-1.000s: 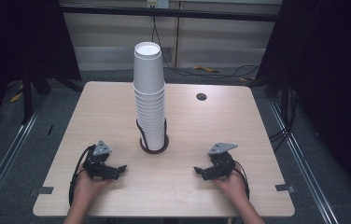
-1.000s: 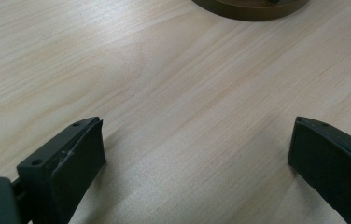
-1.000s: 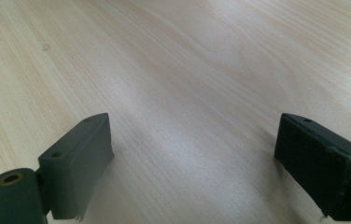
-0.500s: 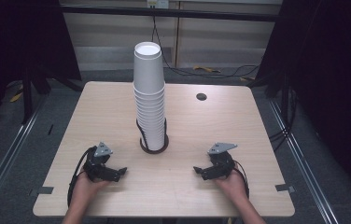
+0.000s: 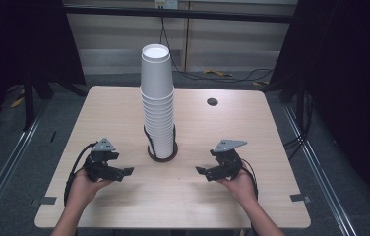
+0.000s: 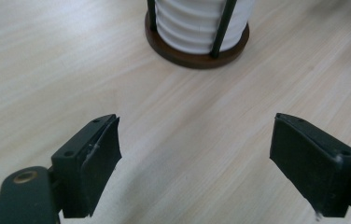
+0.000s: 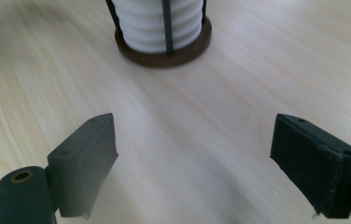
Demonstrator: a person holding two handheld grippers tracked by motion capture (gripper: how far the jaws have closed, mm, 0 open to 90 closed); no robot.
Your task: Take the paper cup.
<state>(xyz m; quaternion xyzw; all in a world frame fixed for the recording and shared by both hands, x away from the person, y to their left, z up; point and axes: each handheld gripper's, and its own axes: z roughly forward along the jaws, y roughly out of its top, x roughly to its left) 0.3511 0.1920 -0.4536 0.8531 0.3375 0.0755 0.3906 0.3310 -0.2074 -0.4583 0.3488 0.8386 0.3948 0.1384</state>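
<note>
A tall stack of white cups (image 5: 157, 98) stands in a dark round holder (image 5: 162, 153) with thin upright rods, at the middle of the wooden table (image 5: 124, 113). My left gripper (image 5: 126, 172) hovers low at the front left, pointing toward the holder. Its jaws have just been closing, but in the left gripper view the left gripper (image 6: 197, 144) stands open with only bare wood between the jaws. My right gripper (image 5: 201, 172) mirrors it at the front right. The right gripper (image 7: 194, 149) has also just been closing slightly and holds nothing. The cups (image 6: 197, 23) (image 7: 157, 23) lie ahead of both.
A small dark round spot (image 5: 212, 102) lies on the table at the back right. Grey tape marks sit at the front corners (image 5: 298, 197). Cables run along the floor behind the table and beside its right edge.
Both hands have lifted their grippers a little off the table. The cup stack and holder have not moved.
</note>
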